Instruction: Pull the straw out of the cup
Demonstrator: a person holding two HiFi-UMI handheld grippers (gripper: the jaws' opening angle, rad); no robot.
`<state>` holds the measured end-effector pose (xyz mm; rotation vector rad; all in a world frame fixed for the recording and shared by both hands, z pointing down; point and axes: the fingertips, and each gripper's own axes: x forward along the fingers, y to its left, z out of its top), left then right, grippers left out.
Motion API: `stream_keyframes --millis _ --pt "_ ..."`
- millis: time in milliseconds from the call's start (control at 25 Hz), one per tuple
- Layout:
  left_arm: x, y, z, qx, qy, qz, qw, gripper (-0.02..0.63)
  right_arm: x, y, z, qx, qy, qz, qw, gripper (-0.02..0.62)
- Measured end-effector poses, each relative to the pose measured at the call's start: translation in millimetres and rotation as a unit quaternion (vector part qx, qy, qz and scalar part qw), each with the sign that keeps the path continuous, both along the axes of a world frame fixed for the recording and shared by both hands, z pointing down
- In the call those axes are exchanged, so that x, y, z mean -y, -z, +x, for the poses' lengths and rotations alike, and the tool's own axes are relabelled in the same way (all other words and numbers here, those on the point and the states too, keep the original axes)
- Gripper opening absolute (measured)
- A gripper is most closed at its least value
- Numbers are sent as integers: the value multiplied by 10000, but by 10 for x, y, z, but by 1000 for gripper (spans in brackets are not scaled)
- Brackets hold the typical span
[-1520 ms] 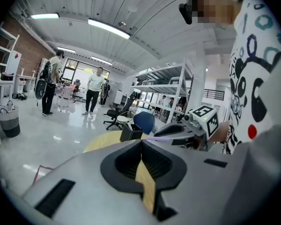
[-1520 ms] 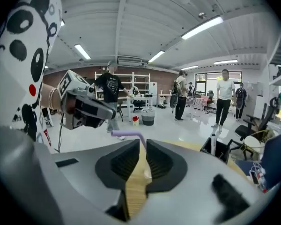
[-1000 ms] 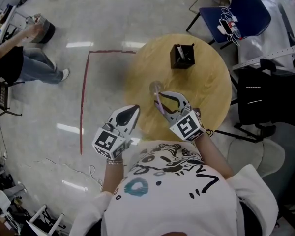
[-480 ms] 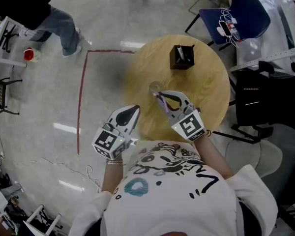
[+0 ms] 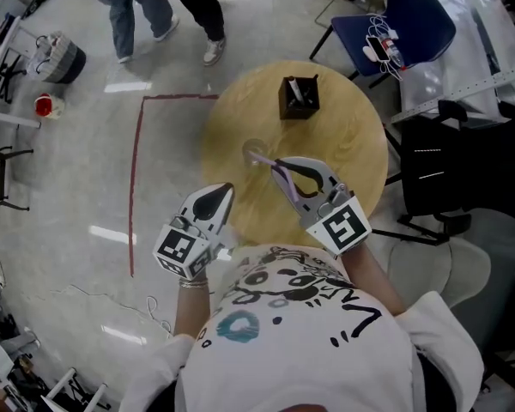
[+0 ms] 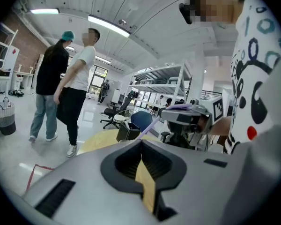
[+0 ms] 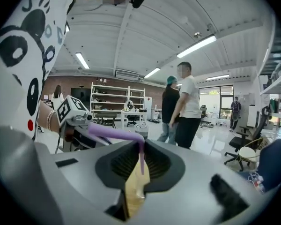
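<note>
Right gripper (image 5: 280, 170) clamped on purple straw (image 7: 113, 132), just beside clear cup (image 5: 252, 150) on round tabletop (image 5: 348, 140). Left gripper (image 5: 221, 193) closed on nothing, near tabletop edge.

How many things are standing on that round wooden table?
2: a clear cup near the middle of the table, and a black box toward its far edge. The person hides the near edge.

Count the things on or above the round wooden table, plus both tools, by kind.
Black square holder: 1
Clear plastic cup: 1
Purple bendy straw: 1
Grey two-jaw tools: 2, the left tool and the right tool
Total: 5
</note>
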<state>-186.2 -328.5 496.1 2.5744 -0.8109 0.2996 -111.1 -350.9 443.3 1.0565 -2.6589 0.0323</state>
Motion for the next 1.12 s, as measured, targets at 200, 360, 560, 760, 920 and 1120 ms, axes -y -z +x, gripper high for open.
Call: stream_keyframes --millis 200,360,560,760,920,1120 --pt "-141 129 130 -3 75 94 9999 15 -160 363 219 550 -187 56 9983 49" --pt "-284 276 267 -7 119 267 9996 15 -325 565 447 756 -279 85 9967 49" --pt "-452 389 377 -19 198 412 9990 15 -551 686 729 778 -213 199 9965 49" --pt "-530 515 464 5 263 558 9981 15 -684 758 1000 774 -393 201 9960 49" --pt "-594 596 548 22 250 656 9975 15 -791 807 1163 865 -476 213 9949 49" --pt "-687 642 612 8 142 763 9970 15 -935 813 1223 746 -434 215 9960 49"
